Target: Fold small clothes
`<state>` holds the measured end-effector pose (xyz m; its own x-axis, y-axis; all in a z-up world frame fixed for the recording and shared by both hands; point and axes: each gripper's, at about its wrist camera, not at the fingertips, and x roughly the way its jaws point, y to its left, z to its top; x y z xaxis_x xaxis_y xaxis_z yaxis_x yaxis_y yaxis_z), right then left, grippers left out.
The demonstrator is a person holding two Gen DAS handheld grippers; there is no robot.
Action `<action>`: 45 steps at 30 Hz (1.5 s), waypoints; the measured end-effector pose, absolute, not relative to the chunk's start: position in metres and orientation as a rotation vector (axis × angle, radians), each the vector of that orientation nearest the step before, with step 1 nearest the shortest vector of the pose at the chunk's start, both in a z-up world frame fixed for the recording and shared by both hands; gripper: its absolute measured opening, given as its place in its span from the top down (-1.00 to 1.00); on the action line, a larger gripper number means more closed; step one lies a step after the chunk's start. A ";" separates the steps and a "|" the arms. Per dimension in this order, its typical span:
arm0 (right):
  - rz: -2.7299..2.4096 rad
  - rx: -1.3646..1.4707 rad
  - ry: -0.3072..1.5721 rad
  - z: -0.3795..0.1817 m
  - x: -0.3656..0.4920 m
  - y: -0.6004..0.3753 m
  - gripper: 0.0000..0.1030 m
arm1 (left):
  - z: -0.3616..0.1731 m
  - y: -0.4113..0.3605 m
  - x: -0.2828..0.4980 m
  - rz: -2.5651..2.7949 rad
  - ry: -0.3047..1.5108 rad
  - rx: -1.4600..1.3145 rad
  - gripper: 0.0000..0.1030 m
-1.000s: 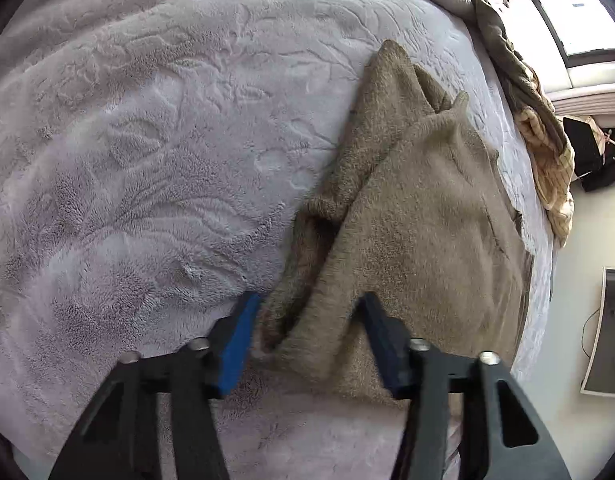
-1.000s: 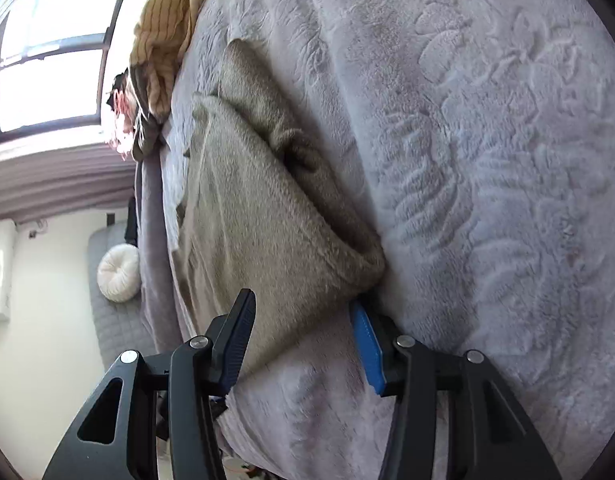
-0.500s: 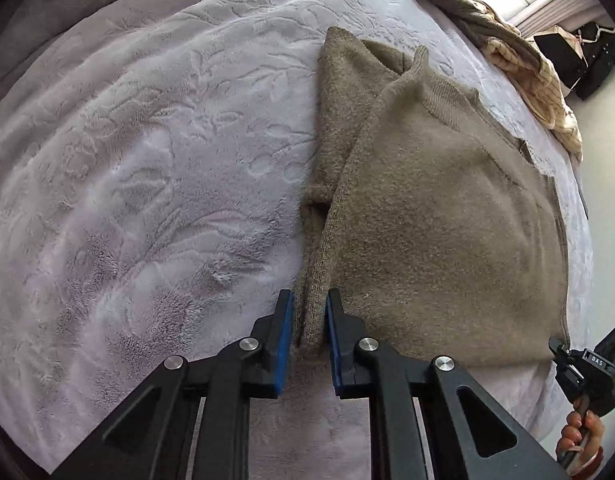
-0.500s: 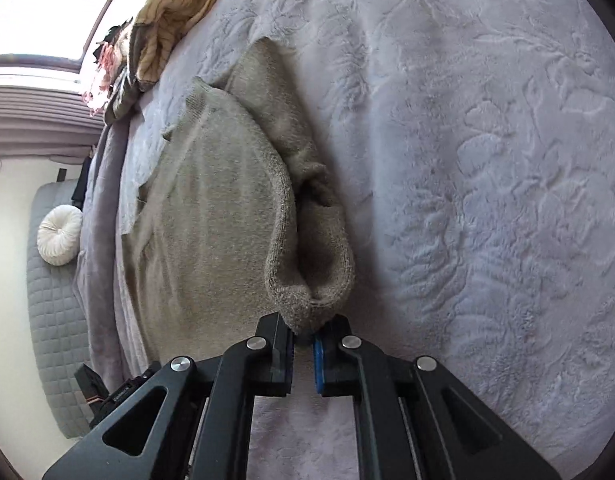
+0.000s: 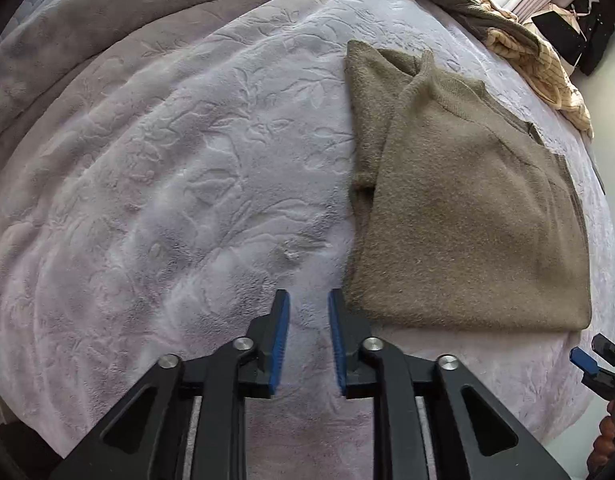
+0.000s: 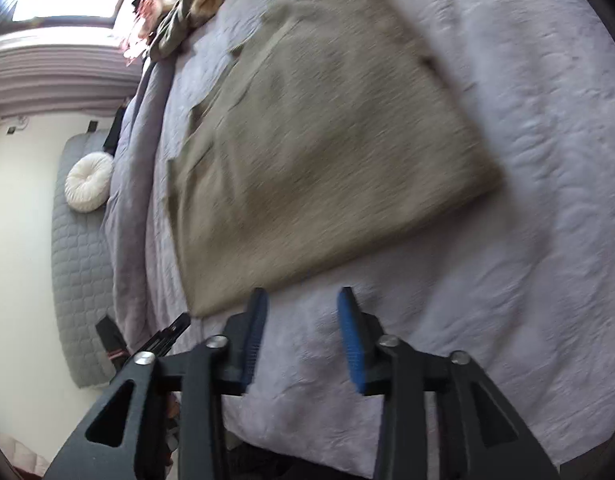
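A brown knitted sweater (image 5: 459, 208) lies flat and folded on the pale embossed blanket (image 5: 179, 184); one sleeve is folded along its left side. It also shows, blurred, in the right wrist view (image 6: 327, 128). My left gripper (image 5: 308, 300) is open and empty, just off the sweater's near left corner. My right gripper (image 6: 303, 300) is open and empty, just short of the sweater's near edge. The right gripper's blue pad also shows at the right edge of the left wrist view (image 5: 583, 360).
A pile of other clothes (image 5: 535, 52) lies at the far end of the bed, also in the right wrist view (image 6: 191, 4). A grey floor mat (image 6: 79, 264) with a round white cushion (image 6: 89, 182) lies beside the bed. The bed edge runs close below both grippers.
Both grippers were shut on the sweater's near corners half a second ago; they have opened, let go and pulled back. The sweater now lies flat on the blanket.
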<state>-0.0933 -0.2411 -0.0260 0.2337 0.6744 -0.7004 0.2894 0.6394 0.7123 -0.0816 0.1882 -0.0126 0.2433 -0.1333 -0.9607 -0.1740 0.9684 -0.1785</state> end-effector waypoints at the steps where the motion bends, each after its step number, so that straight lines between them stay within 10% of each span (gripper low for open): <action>1: 0.364 0.896 1.371 -0.027 -0.091 -0.221 -0.05 | -0.012 0.190 -0.083 0.048 1.325 -0.269 -0.48; 2: 0.407 0.899 1.389 -0.029 -0.087 -0.202 -0.05 | -0.009 0.196 -0.086 0.074 1.306 -0.277 -0.86; 18: 0.517 1.293 1.445 -0.116 -0.051 -0.012 -0.07 | -0.022 0.242 -0.093 0.122 1.336 -0.327 -0.86; 22: 0.484 1.271 1.455 -0.116 -0.039 -0.003 0.77 | -0.014 0.253 -0.097 0.122 1.320 -0.393 -0.86; 25: 0.512 1.096 1.466 -0.100 -0.032 0.003 0.82 | -0.011 0.253 -0.097 0.132 1.303 -0.365 -0.86; 40: 0.614 0.614 1.601 -0.067 -0.057 0.055 0.81 | -0.017 0.234 -0.079 0.111 1.323 -0.292 -0.86; 45: 0.595 0.501 1.552 -0.043 -0.056 0.043 0.29 | -0.021 0.223 -0.074 0.088 1.346 -0.284 -0.86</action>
